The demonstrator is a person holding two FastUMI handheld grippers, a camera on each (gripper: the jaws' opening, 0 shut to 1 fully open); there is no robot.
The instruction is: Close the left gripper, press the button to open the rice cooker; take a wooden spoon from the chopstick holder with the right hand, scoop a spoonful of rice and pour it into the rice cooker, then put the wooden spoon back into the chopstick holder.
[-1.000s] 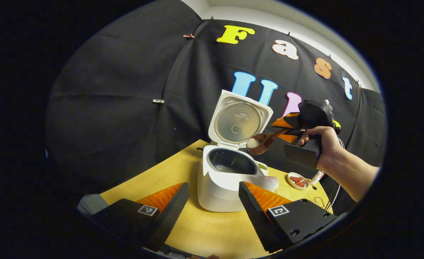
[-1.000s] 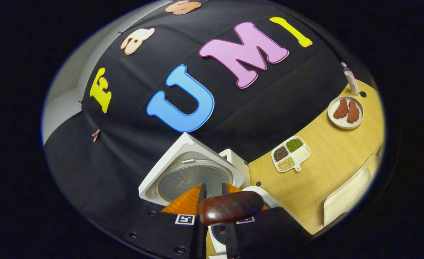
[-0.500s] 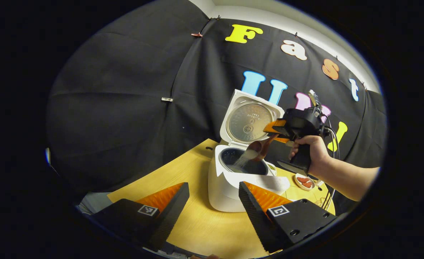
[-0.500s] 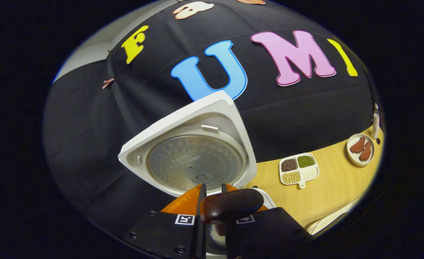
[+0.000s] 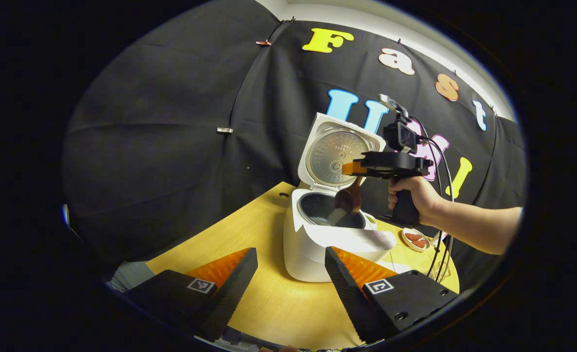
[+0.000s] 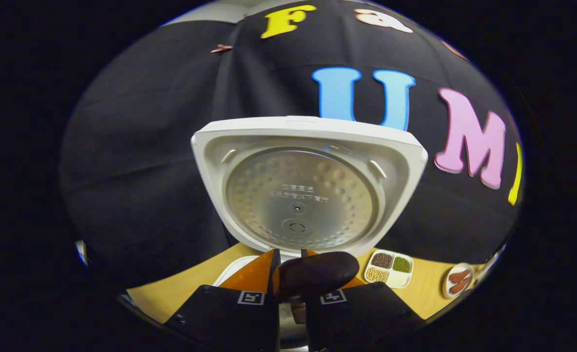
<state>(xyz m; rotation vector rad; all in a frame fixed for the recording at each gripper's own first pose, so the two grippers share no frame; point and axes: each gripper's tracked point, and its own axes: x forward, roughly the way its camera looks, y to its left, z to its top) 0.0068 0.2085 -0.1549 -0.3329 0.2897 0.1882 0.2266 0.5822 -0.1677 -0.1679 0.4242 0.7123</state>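
Since a second ago our right tool (image 5: pixel 349 168) has rolled over, tipping the wooden spoon (image 5: pixel 348 199) bowl-down above the rice cooker (image 5: pixel 327 230) pot. Right tool: pinching the handle. Left tool (image 5: pixel 288 278): spread, idle. Pour nearly done, we judge; next, level the spoon and carry it to the chopstick holder.

The rice cooker (image 5: pixel 318 239) is seen on the table (image 5: pixel 264 298) with its lid (image 5: pixel 337 154) raised. The wooden spoon (image 5: pixel 348 199) is clamped in the right tool (image 5: pixel 354 168), gripped by a hand (image 5: pixel 415 195), bowl tipped down over the inner pot. The left tool (image 5: pixel 291 274) is held with its fingers spread apart, near the cooker.
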